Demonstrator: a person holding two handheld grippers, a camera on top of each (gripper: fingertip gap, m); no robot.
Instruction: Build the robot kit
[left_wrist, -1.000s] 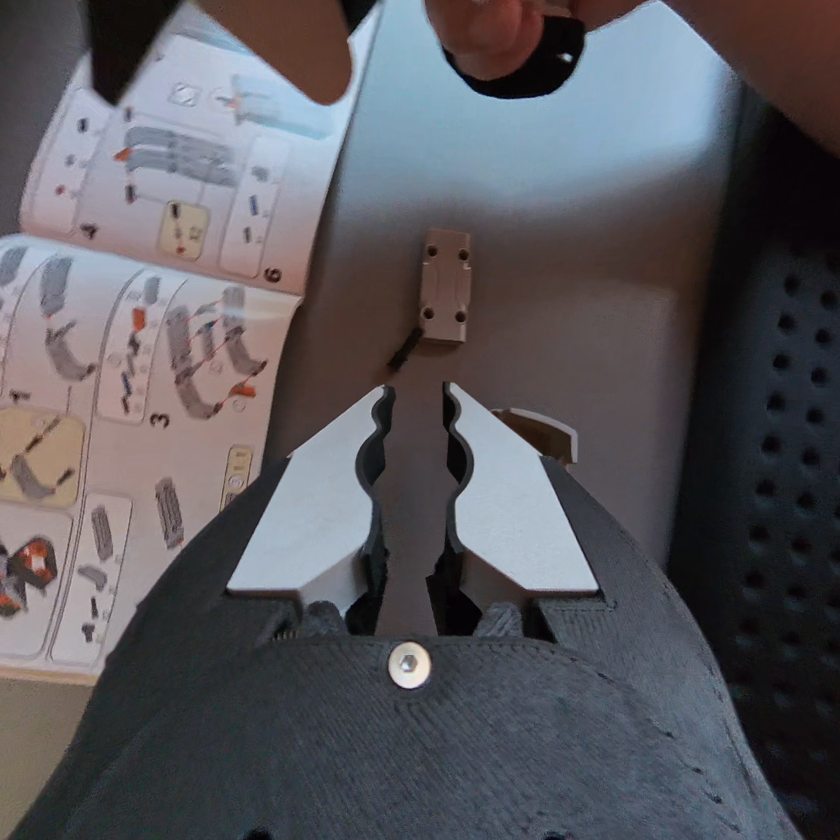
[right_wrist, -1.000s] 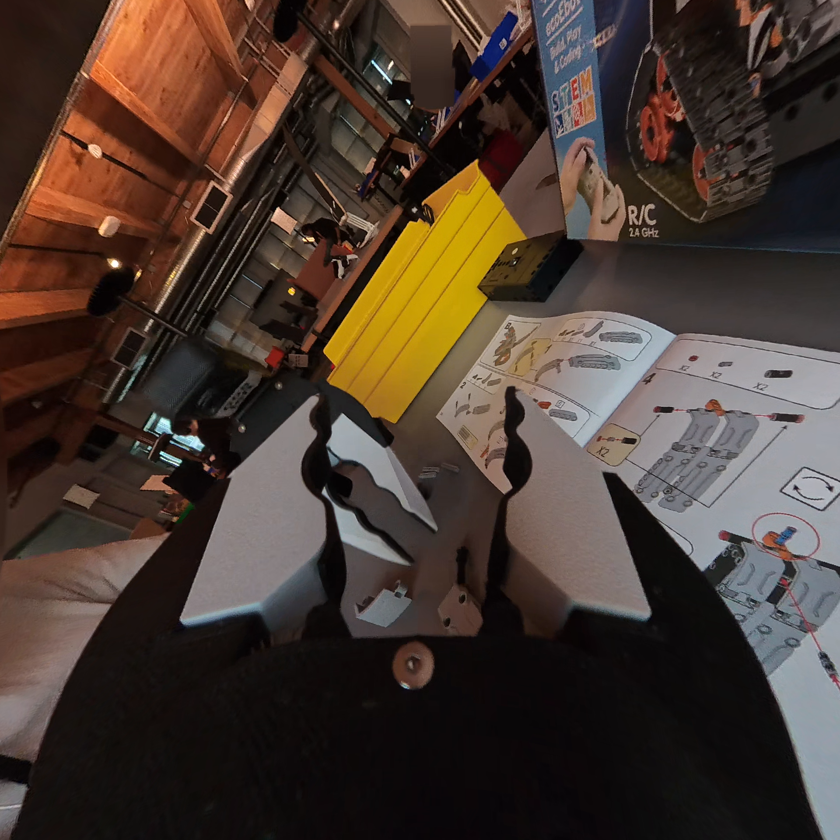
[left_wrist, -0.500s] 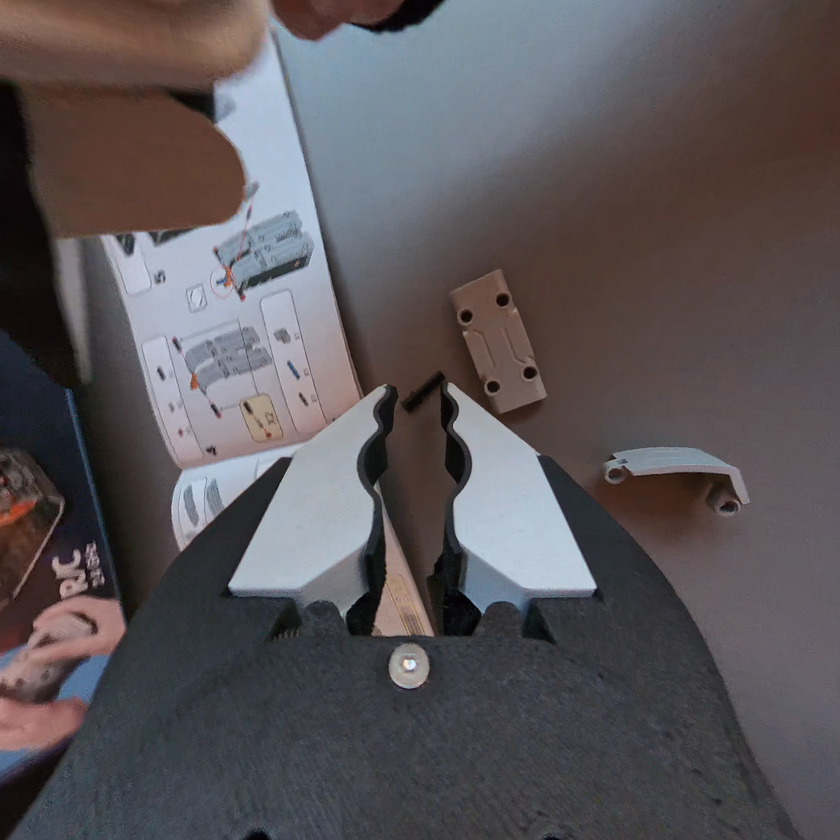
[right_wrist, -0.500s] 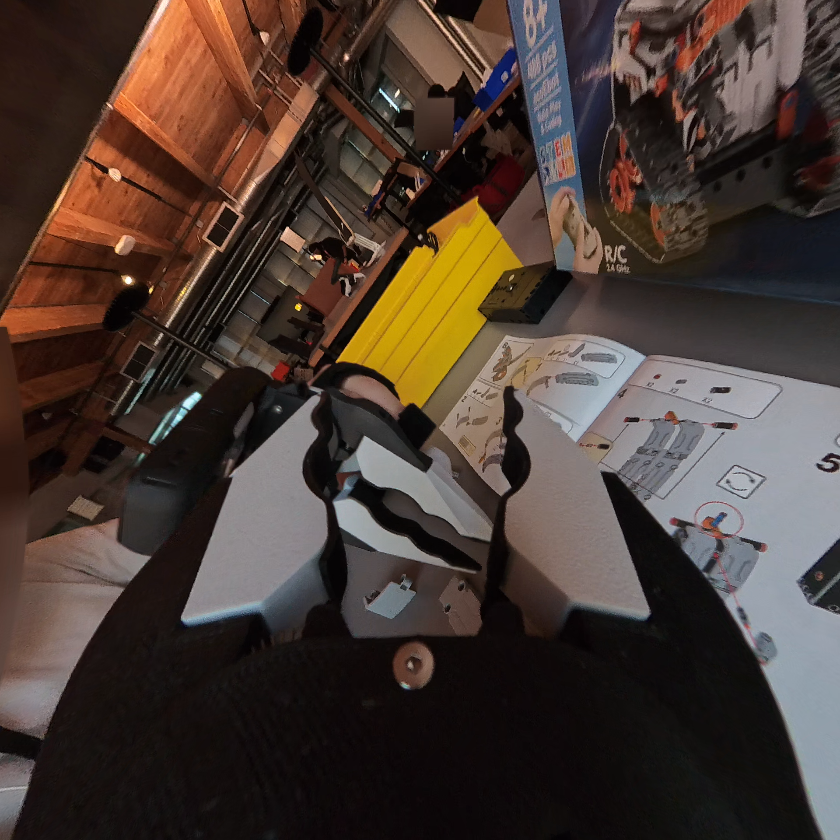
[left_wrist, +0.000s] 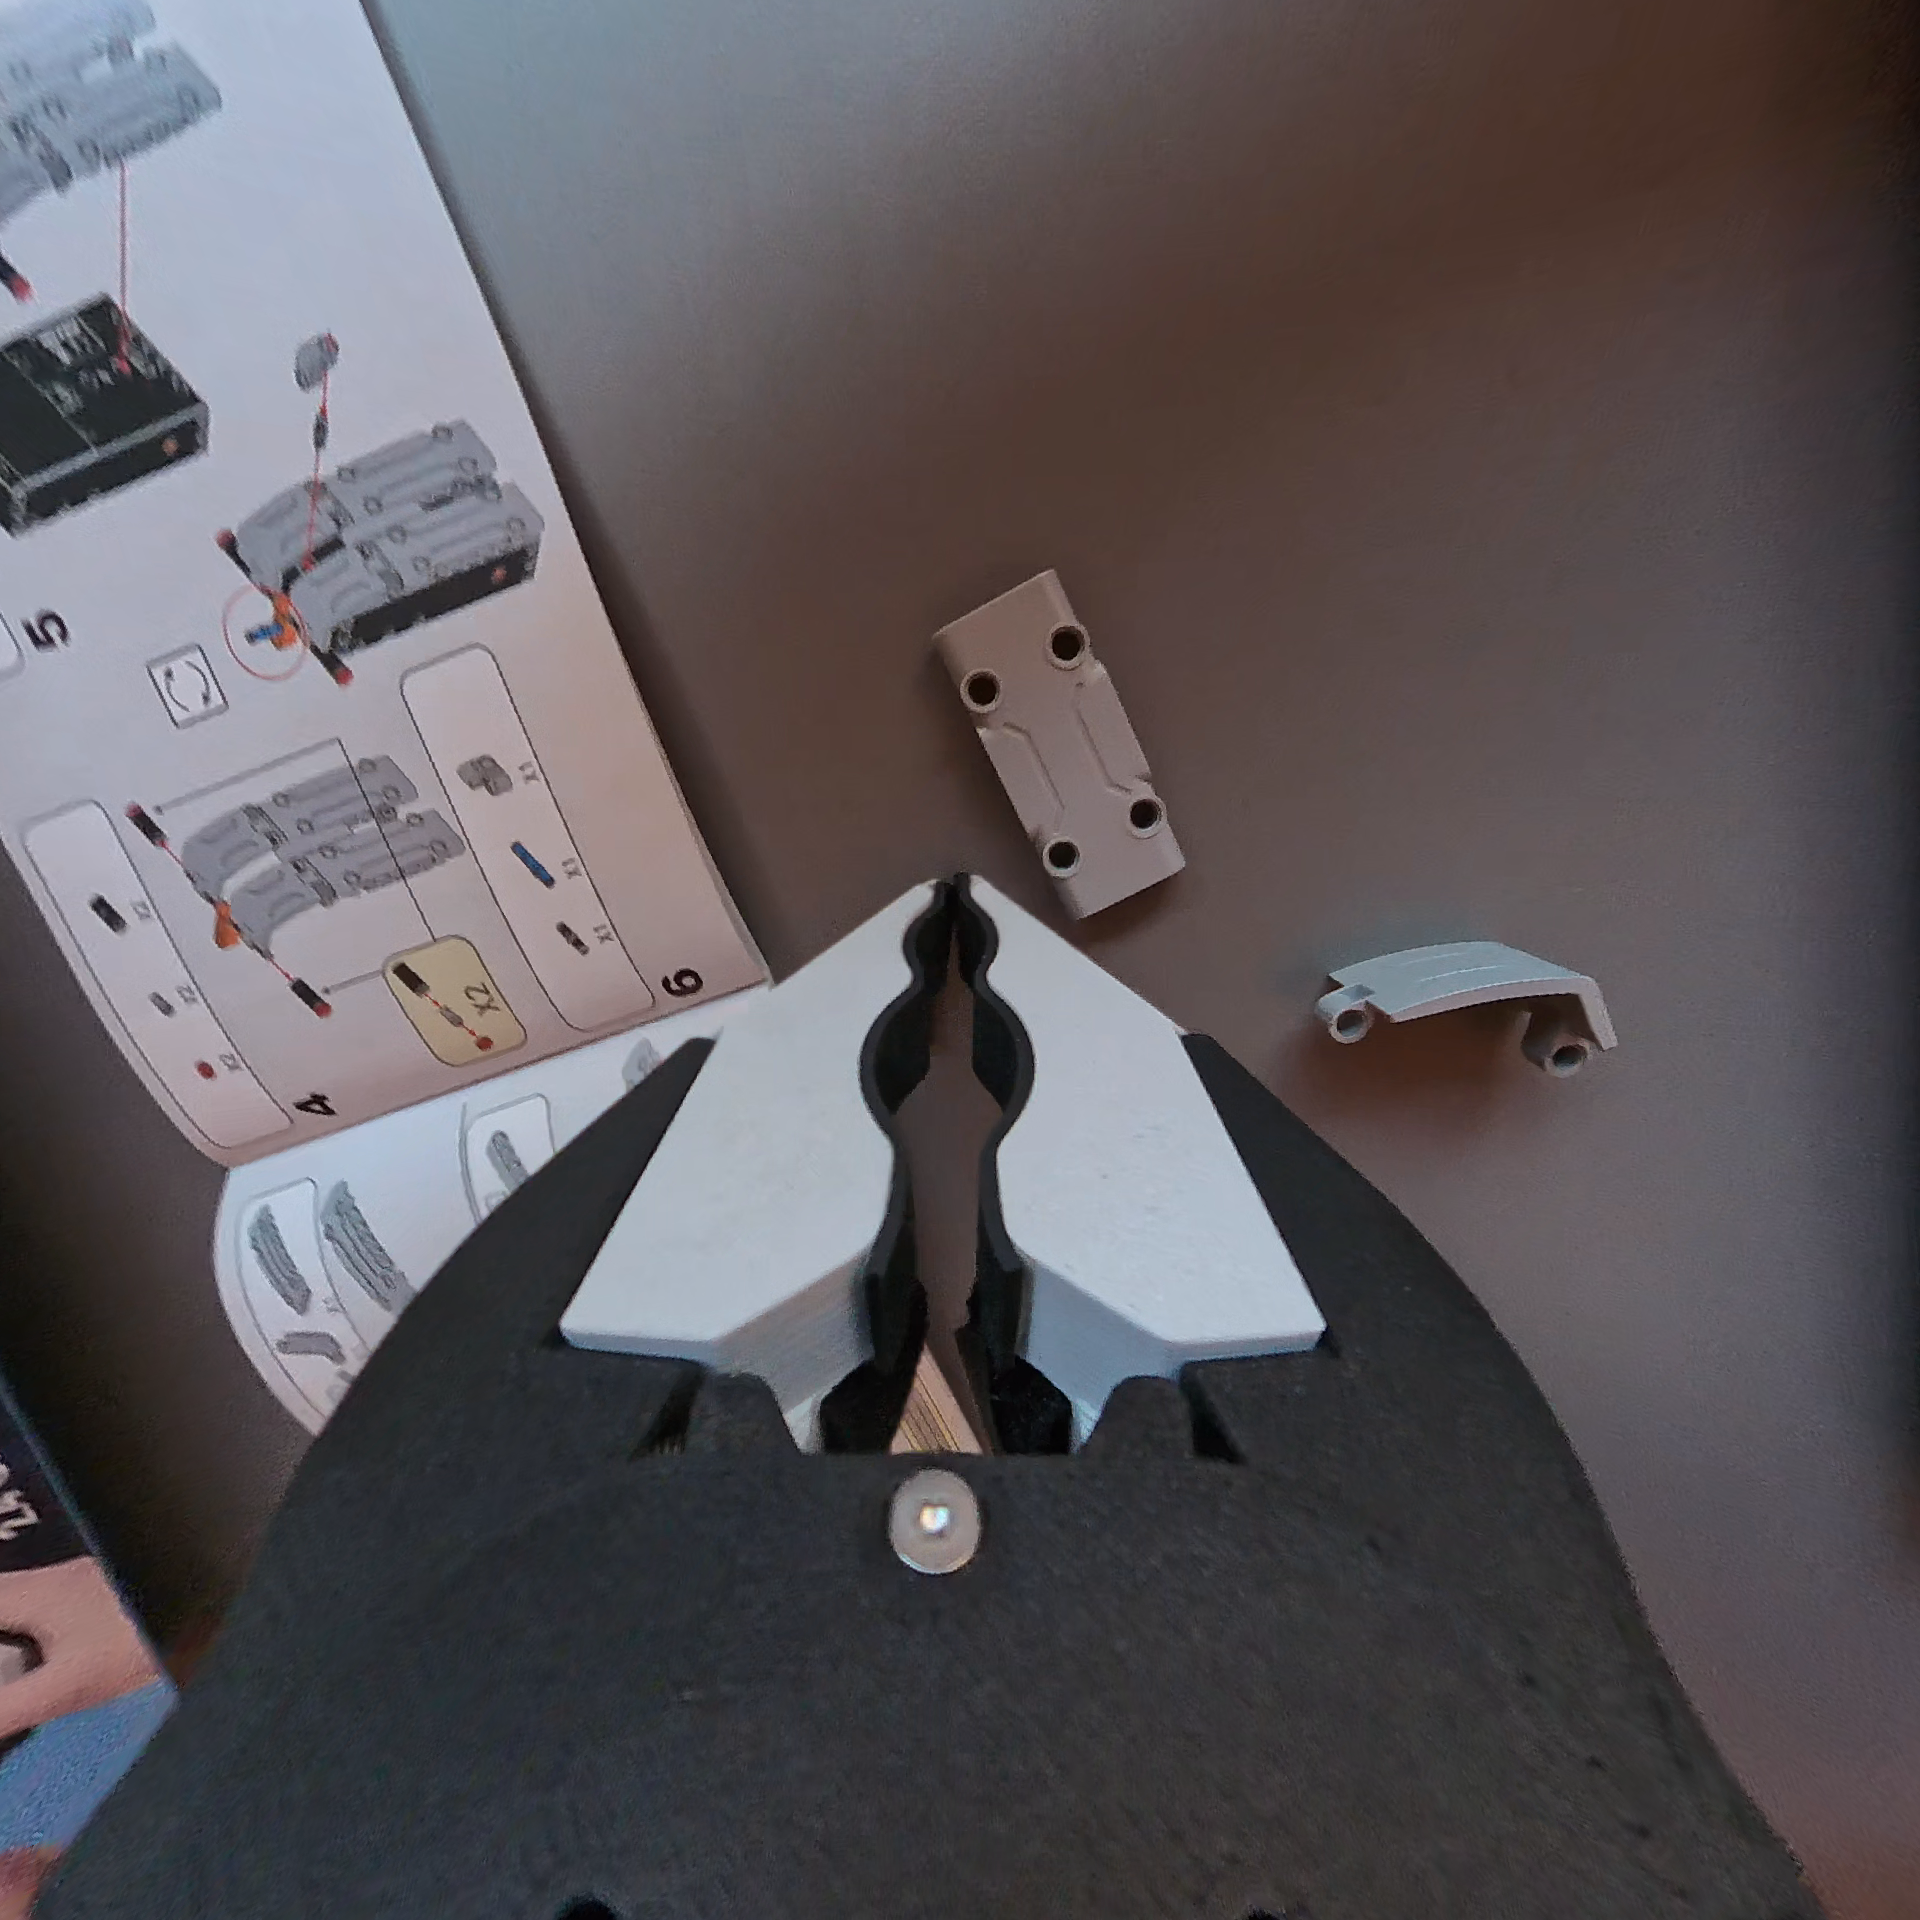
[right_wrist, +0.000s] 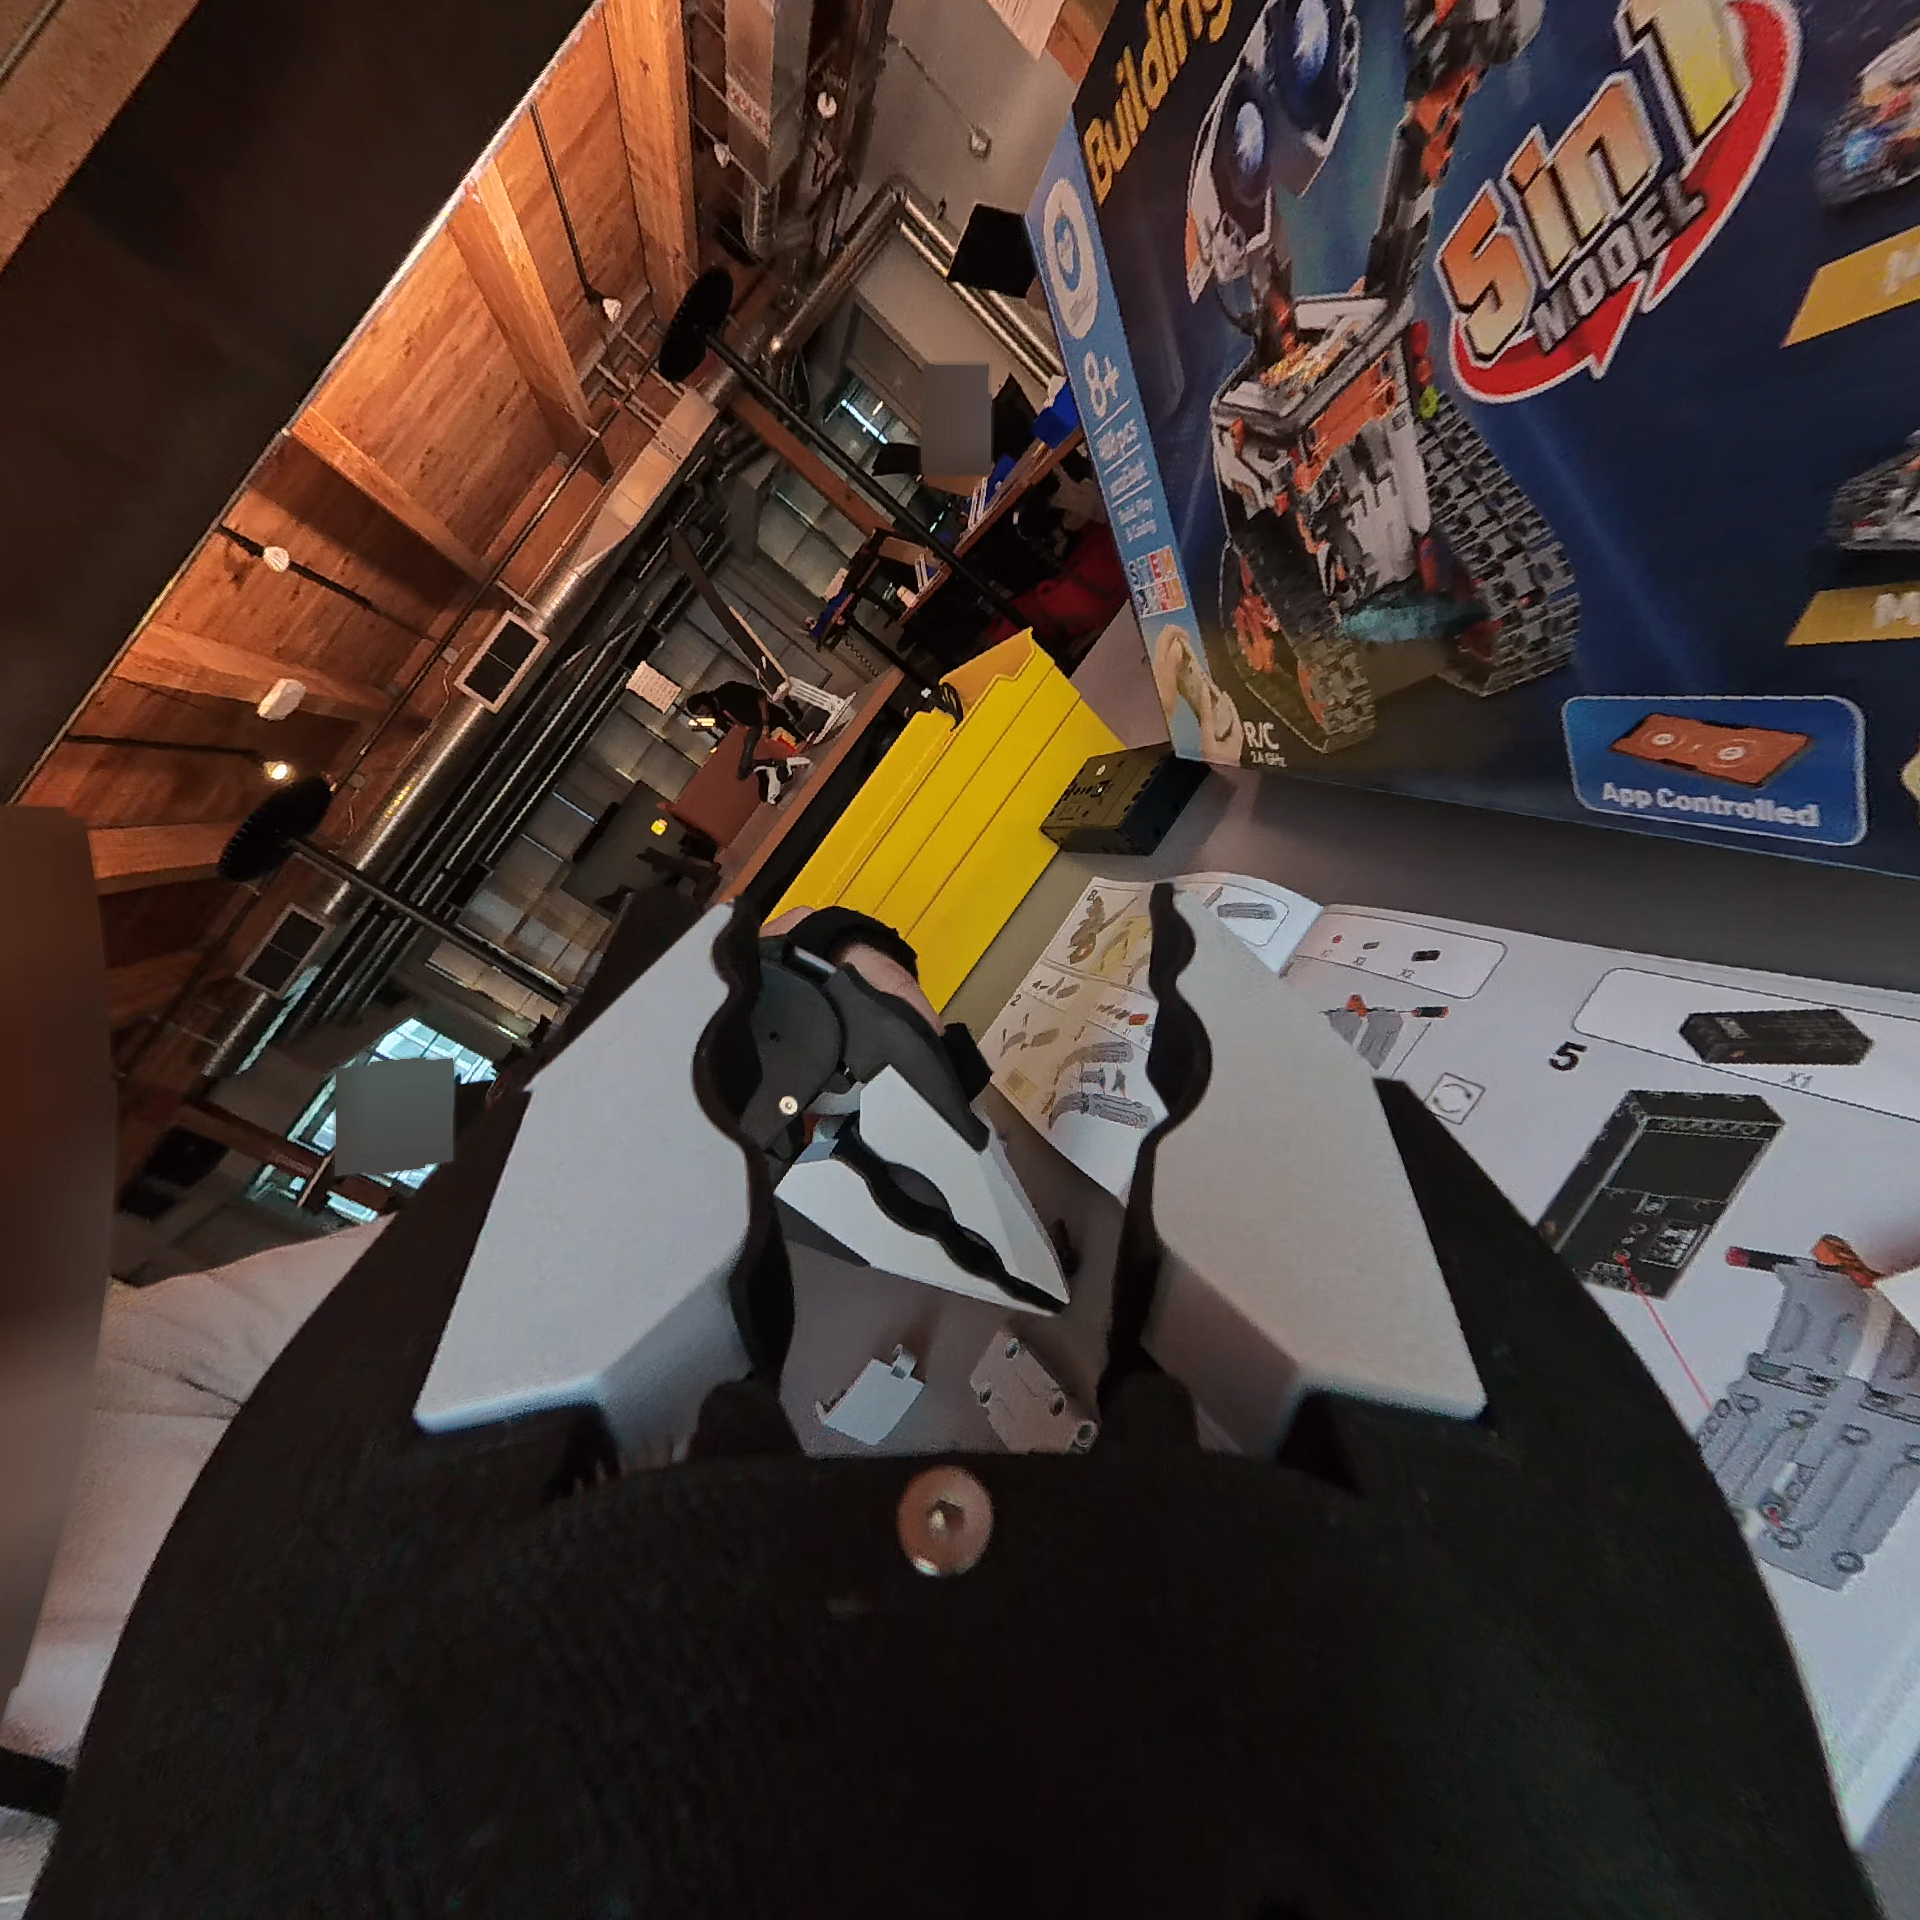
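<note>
My left gripper (left_wrist: 956, 883) is shut with its tips down on the grey table (left_wrist: 1351, 364), closed where a small black pin lay. The pin is hidden between the black pads. A grey plate with four holes (left_wrist: 1058, 743) lies just right of the tips, and a curved grey panel (left_wrist: 1470, 987) lies farther right. My right gripper (right_wrist: 948, 914) is open and empty above the table, pointing at the left gripper (right_wrist: 1049, 1294). The plate (right_wrist: 1034, 1392) and the panel (right_wrist: 868, 1397) lie between its fingers, low in the right wrist view.
An open instruction booklet (left_wrist: 343, 623) lies left of the left gripper and also shows in the right wrist view (right_wrist: 1558, 1039). A large blue kit box (right_wrist: 1507, 416) stands behind it, with a black block (right_wrist: 1117, 805) and a yellow bin (right_wrist: 956, 790) beside it. Some 20 cm of space lies between my two pairs of fingers.
My left gripper swung over the black pin and closed its tips on it. The hand and right gripper left the left wrist view. The right gripper stayed open and shifted slightly.
</note>
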